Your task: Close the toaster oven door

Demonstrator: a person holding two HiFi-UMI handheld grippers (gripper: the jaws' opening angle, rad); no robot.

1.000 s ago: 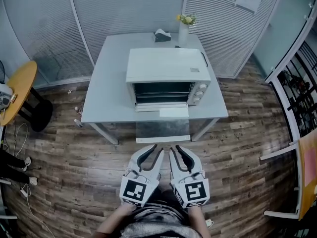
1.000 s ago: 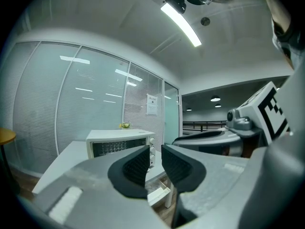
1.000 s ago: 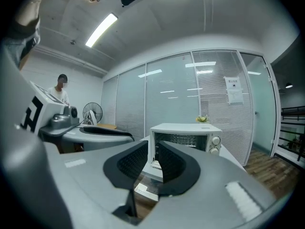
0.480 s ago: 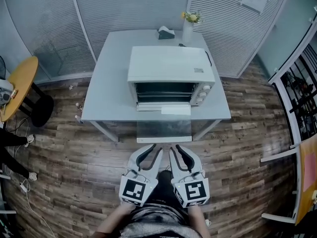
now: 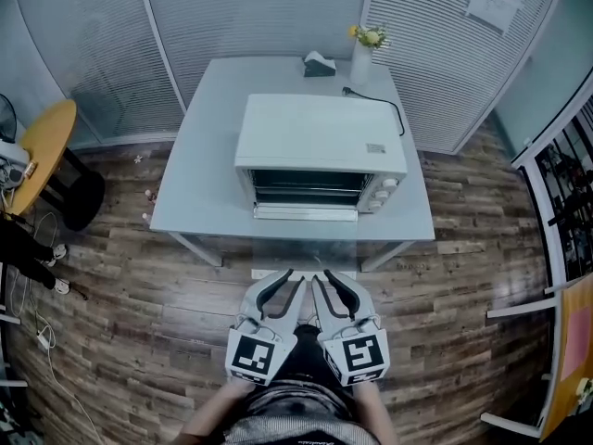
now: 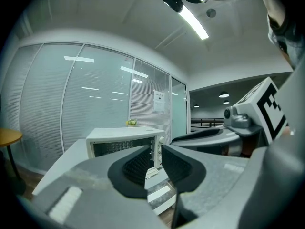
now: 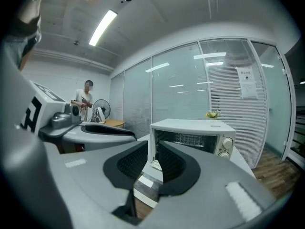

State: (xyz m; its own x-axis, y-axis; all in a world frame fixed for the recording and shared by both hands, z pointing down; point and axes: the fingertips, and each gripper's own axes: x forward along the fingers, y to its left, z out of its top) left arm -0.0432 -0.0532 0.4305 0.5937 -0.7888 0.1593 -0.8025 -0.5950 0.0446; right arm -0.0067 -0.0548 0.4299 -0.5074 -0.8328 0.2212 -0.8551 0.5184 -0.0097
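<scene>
A white toaster oven (image 5: 320, 146) stands on a grey table (image 5: 199, 165). Its glass door (image 5: 306, 248) hangs open, lying flat out past the table's front edge. My left gripper (image 5: 282, 282) and right gripper (image 5: 326, 280) are side by side just short of the door's front edge, both open and holding nothing. In the left gripper view the oven (image 6: 125, 144) and the door (image 6: 159, 193) show through the gap of the left gripper (image 6: 155, 163). The right gripper view has the oven (image 7: 193, 137) and door (image 7: 142, 185) beyond the right gripper (image 7: 153, 163).
A vase of flowers (image 5: 363, 52), a tissue box (image 5: 320, 63) and the oven's black cord (image 5: 387, 109) lie at the table's back. A round yellow table (image 5: 39, 156) stands at the left. A person (image 7: 86, 101) and a fan (image 7: 101, 111) are far off.
Both grippers have moved forward towards the oven. The open door's front edge now lies just ahead of their fingertips. Their jaws stand as before.
</scene>
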